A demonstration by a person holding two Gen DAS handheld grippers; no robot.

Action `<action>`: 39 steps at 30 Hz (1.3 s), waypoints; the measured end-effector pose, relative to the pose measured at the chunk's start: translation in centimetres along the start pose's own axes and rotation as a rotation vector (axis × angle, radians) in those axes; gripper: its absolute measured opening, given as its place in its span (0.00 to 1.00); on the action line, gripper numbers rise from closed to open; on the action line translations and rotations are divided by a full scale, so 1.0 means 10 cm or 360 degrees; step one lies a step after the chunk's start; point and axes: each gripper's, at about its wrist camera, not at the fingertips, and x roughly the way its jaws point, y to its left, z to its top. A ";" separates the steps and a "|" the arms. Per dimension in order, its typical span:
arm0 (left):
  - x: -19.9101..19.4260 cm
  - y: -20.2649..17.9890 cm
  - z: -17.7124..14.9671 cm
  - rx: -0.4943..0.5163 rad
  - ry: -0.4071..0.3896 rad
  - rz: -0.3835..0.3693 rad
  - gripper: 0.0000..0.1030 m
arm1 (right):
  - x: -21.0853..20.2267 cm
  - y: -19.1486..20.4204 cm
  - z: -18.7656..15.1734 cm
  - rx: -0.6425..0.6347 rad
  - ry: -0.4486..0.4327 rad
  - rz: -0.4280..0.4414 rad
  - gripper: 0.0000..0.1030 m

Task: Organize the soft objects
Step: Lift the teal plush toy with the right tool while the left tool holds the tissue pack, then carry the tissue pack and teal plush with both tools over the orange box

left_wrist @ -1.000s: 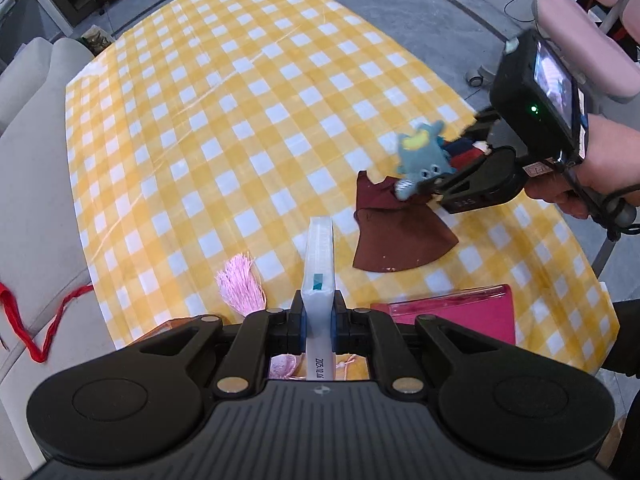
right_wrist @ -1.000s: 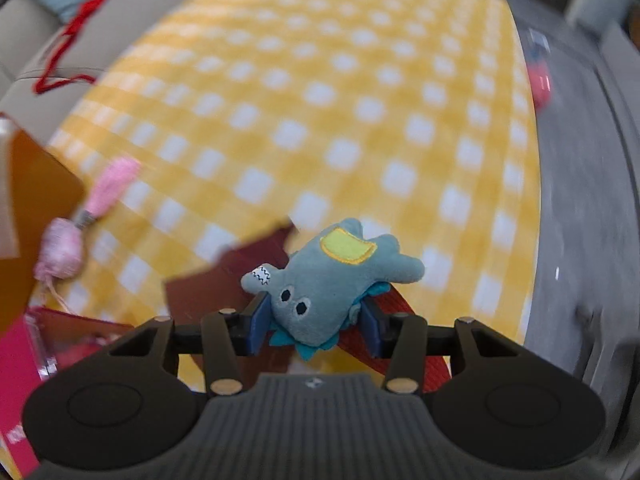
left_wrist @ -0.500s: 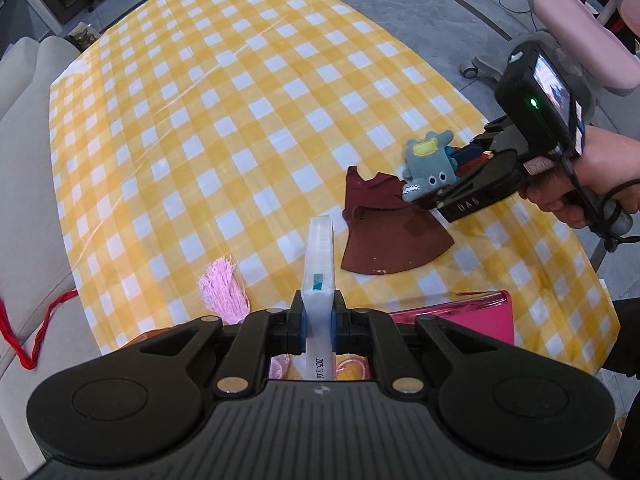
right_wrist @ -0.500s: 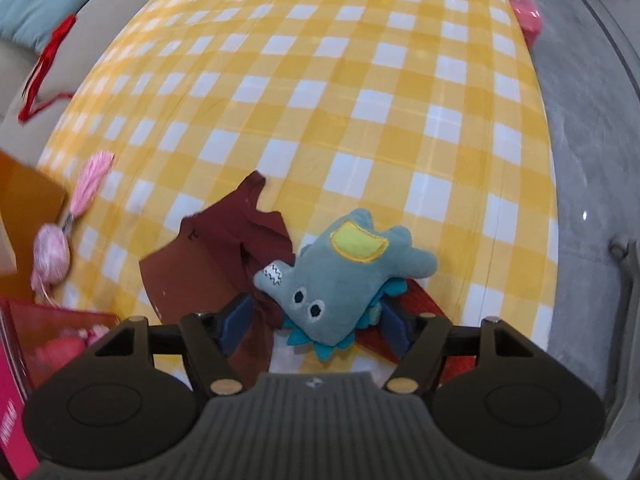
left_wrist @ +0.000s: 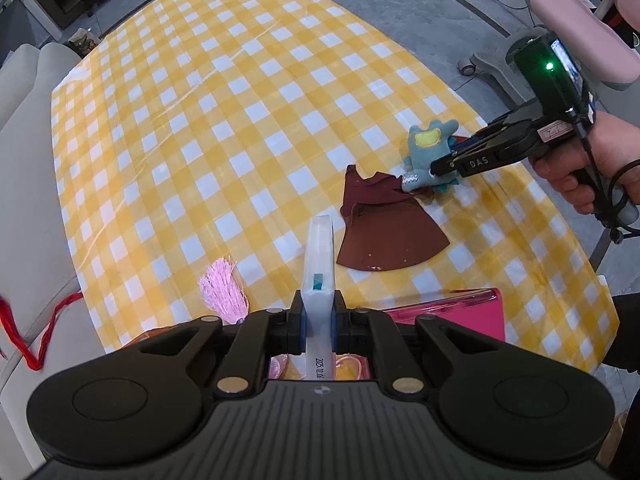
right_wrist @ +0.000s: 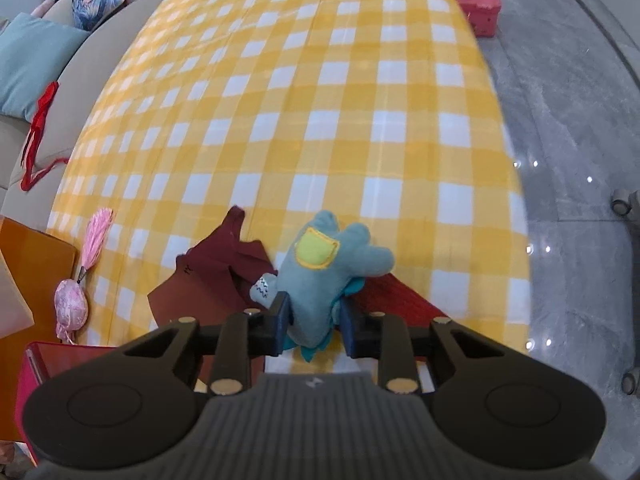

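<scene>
My right gripper [right_wrist: 314, 328] is shut on a blue plush monster [right_wrist: 324, 268] with a yellow patch, low over the checked tablecloth; it also shows in the left wrist view [left_wrist: 426, 152]. Under and beside the plush lies a maroon doll dress [left_wrist: 380, 236], also in the right wrist view [right_wrist: 208, 284]. My left gripper [left_wrist: 318, 320] is shut on a white flat packet [left_wrist: 319, 256] held on edge above the near table edge. A pink tassel charm [left_wrist: 222, 286] lies to its left, also in the right wrist view [right_wrist: 86, 272].
A pink transparent box [left_wrist: 452, 312] stands at the near edge. An orange box [right_wrist: 28, 276] is at the left. A red cloth [right_wrist: 396, 296] lies under the plush. A beige sofa [left_wrist: 24, 128] with a red cord [left_wrist: 36, 340] borders the table. Pink chairs [left_wrist: 576, 24] stand right.
The right gripper opened briefly with the plush on the table, then closed on it again and turned it. The left gripper with the packet shifted only slightly.
</scene>
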 end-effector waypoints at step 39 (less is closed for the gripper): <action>-1.74 -0.29 -1.11 -0.0076 -0.0344 0.0109 0.11 | -2.53 1.63 -0.48 -0.0568 -0.0508 -0.0126 0.23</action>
